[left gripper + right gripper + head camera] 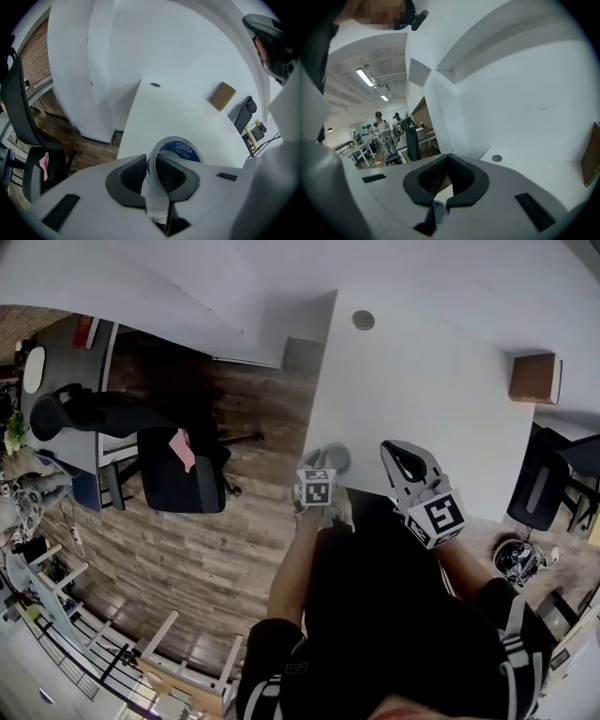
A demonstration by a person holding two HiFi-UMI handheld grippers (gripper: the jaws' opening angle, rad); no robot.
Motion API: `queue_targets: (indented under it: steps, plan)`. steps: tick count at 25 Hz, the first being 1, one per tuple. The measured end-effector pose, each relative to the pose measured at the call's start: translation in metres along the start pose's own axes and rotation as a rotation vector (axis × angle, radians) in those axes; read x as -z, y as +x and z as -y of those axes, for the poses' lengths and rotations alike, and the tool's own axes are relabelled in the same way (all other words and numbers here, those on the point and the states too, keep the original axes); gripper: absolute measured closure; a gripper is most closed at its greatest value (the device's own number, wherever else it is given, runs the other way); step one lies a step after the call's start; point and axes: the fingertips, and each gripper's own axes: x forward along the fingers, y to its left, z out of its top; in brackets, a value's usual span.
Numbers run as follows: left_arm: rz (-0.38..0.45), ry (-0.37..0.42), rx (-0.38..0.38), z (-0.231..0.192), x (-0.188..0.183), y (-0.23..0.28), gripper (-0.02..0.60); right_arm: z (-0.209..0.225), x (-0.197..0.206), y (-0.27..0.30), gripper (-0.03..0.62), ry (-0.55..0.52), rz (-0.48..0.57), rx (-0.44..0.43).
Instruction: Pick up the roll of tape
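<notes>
1. Left gripper [150, 158]: the jaws are clenched on the roll of tape [182, 149]. The roll's wall is pinched between the two ribbed black pads, with the right pad inside the ring and the left pad outside it.
2. Roll of tape: pale grey outer face, with a blue printed band on the inner face. In the head view it lies just beyond the left gripper's marker cube [317, 487], at the near edge of the white table [422, 390], close to that edge's left corner. Whether it rests on the surface or is raised off it cannot be told.
3. Right gripper [449, 155]: the jaws are closed tip to tip with nothing between the pads. In the head view it is to the right of the left gripper, apart from the roll.
4. Table furnishings: a round cable hole [363, 321] lies toward the far side, and a brown box [534, 379] sits at the far right.
5. Surroundings: a wooden floor [234, 549] lies left of the table. On it stands a black office chair [173, 479] with a pink item [183, 448] on it.
</notes>
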Motion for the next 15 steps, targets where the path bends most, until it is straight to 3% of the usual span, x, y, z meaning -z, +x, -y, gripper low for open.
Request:
queue_targets:
  steps: [7, 15]
  plan:
    - [0.043, 0.001, 0.012, 0.001, 0.006, -0.027, 0.509, -0.013, 0.004, -0.018, 0.580, -0.047, 0.008, 0.045]
    - [0.215, -0.012, 0.001, -0.003, 0.050, -0.111, 0.512, -0.071, 0.022, -0.076, 0.580, -0.089, 0.066, 0.105]
